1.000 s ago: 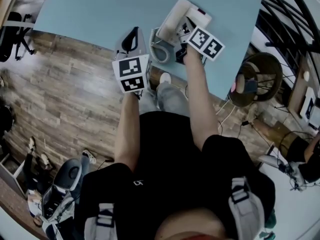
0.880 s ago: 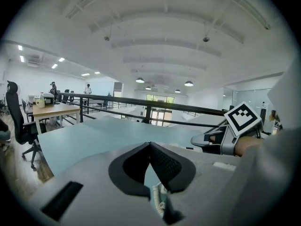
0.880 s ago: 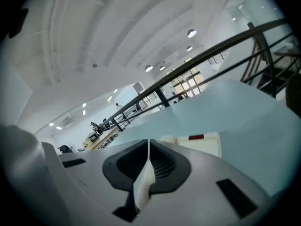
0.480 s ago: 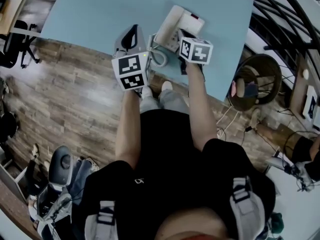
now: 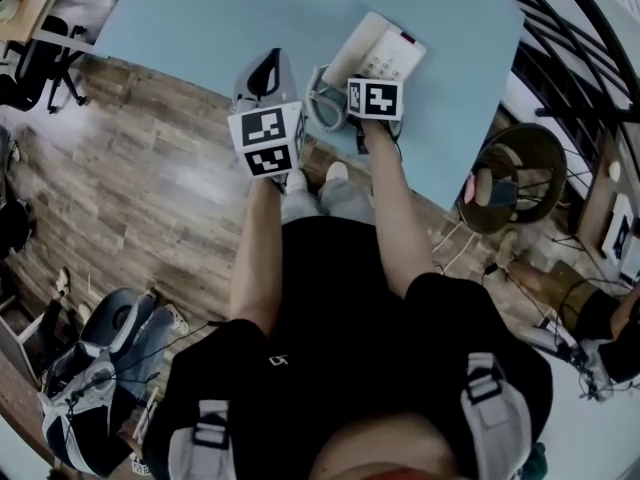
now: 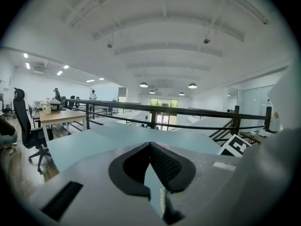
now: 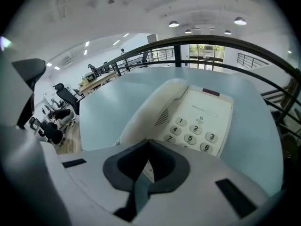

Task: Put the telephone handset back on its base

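The cream telephone base stands on the light blue table, near its front edge. The handset lies along the base's left side, beside the keypad. Its coiled cord loops off the near left corner. My right gripper hovers just short of the phone's near end, shut and empty, touching nothing. Left of the phone, my left gripper is level over the table edge, jaws together with nothing in them.
The table's near edge runs under both grippers, with wood floor below. A black railing borders the table's right side. A round stool stands at right, and an office chair at far left.
My right gripper has drawn back from over the phone toward the table's near edge. The handset stays on the base. The left gripper has barely moved.
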`<state>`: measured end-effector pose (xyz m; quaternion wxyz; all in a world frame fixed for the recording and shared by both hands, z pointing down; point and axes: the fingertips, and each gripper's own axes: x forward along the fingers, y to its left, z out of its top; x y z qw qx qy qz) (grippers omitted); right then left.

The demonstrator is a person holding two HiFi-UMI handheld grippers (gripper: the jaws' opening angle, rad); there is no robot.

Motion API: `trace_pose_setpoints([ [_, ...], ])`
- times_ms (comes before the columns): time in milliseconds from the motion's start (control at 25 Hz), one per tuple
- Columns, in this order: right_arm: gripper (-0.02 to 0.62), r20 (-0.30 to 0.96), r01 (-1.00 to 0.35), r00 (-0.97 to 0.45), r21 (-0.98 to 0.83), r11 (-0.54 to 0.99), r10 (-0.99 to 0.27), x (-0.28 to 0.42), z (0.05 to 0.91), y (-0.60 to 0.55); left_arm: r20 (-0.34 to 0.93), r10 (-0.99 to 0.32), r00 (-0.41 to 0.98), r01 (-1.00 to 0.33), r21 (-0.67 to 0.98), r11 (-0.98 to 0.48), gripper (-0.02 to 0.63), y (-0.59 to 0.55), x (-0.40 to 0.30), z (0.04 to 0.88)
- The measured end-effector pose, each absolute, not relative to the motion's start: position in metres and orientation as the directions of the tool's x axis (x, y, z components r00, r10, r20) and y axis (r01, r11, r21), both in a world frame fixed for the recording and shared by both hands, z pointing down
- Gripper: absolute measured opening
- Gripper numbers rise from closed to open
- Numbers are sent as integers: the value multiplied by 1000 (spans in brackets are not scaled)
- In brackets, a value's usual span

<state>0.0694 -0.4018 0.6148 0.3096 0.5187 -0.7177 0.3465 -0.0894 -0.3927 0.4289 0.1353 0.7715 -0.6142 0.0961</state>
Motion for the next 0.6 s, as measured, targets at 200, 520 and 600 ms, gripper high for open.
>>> trace_pose_setpoints([
  [200, -5, 674, -967, -248, -123, 225, -696, 87, 545, -433, 252, -937, 243, -970, 80, -230, -2, -406, -81, 399],
  [520, -5, 162, -927, -374, -39, 373, -913, 91, 358, -471, 128, -947, 296, -955, 34, -294, -2, -432, -48, 340],
  [600, -5, 96, -922, -386, -19, 386, -917, 94, 331, -469, 104, -947, 305, -952, 20, -305, -2, -435, -41, 325],
])
